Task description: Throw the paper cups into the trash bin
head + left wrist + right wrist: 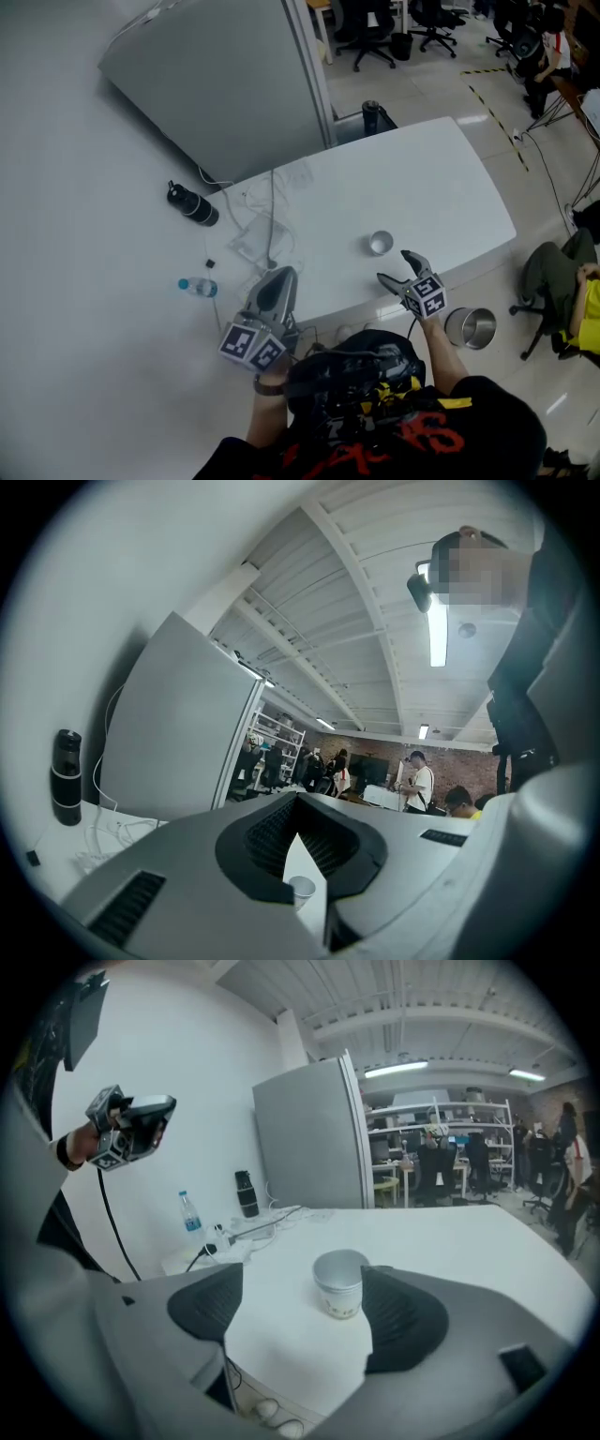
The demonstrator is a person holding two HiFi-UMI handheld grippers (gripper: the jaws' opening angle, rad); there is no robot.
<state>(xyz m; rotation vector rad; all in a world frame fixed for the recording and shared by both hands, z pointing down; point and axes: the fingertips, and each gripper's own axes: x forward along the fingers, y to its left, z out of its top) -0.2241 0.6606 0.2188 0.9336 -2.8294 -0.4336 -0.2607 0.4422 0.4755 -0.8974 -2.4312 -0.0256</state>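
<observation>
Wide-spread jaws on the right gripper (300, 1321), with nothing clamped between the dark ribbed pads. Just ahead of the tips, untouched: one paper cup (339, 1283), upright and mouth up, on the white table (450, 187), not far from its near edge. From the right gripper view, framed in the gap between the jaws, closer to the right-hand pad.

Jaws together on the left gripper (279, 279), tips meeting, with nothing held. Raised by a hand near the table's near left corner, well apart from the cup. Through the narrow wedge between its pads, only a small, distant glimpse of the same cup.

On the floor beside the table's near right edge: a round, shiny metal trash bin (470, 327), open at the top, near the right gripper's arm.

Off the table's left end: a black bottle (192, 204), a clear water bottle with a blue cap (197, 287), and a tangle of white cables (262, 225) trailing onto the tabletop. Behind these, a tall grey partition panel (225, 75). At the far right edge, a seated person (567, 300) in yellow and dark green.
</observation>
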